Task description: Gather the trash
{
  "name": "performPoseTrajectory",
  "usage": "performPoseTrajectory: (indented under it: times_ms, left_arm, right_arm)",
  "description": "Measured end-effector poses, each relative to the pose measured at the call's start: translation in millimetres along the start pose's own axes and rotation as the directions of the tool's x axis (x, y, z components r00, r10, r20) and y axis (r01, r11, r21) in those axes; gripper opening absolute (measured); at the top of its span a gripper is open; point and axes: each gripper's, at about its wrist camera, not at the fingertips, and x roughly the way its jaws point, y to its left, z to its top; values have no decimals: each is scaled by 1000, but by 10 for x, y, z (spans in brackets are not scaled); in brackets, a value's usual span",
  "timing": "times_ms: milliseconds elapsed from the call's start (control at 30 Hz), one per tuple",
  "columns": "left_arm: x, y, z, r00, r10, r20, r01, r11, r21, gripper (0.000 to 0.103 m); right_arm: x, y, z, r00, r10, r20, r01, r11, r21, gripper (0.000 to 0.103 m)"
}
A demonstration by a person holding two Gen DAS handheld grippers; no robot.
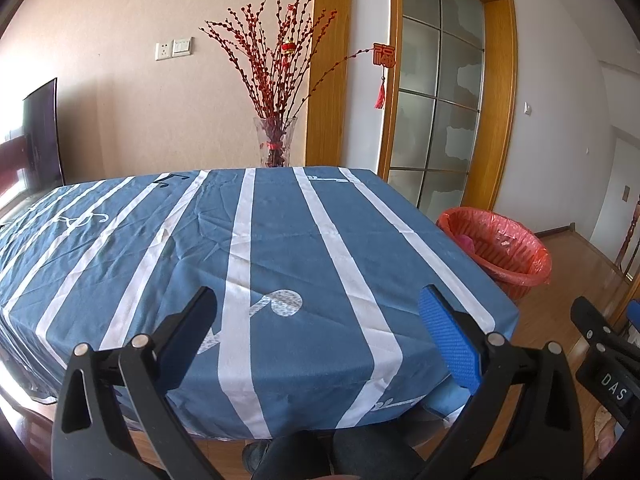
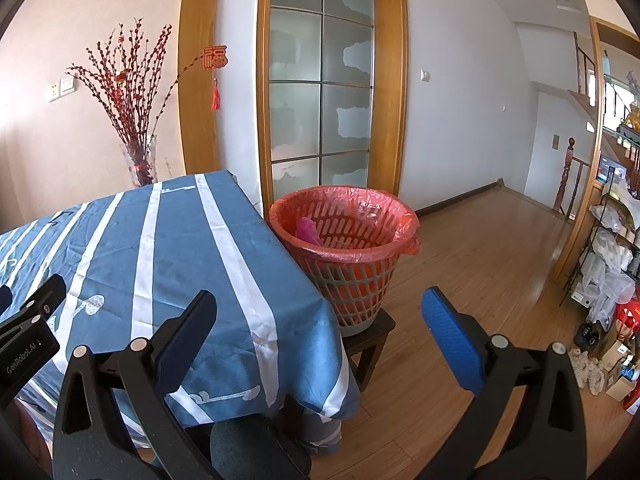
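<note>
2 tongs (image 1: 318,308) (image 2: 318,312) level, jaws wide apart

Left gripper (image 1: 318,304) and right gripper (image 2: 319,304): black plastic linkage arms, silver rivets, blue textured pads (image 1: 450,340); "DAS" and "GenRobot.AI" labels.

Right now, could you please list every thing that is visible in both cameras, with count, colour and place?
table: one, blue cloth with white stripes, centre.
trash basket: one, grey, red bag liner, on a dark stool beside the table's right edge.
pink item: one, inside the basket.
vase: one, clear glass, red branches, behind the table.
glass door: one, frosted, wooden frame.
shelf: one, cluttered, far right.
left tool: open, empty.
right tool: open, empty.
</note>
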Motion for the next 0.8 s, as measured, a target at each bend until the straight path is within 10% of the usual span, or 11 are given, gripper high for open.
performPoseTrajectory:
  times_ms: [800]
  left_arm:
    - [51,-3,-15,1000,-4,-11,4,1000,1,99]
  right_arm:
    - [7,2,6,1000,0,0,0,1000,0,101]
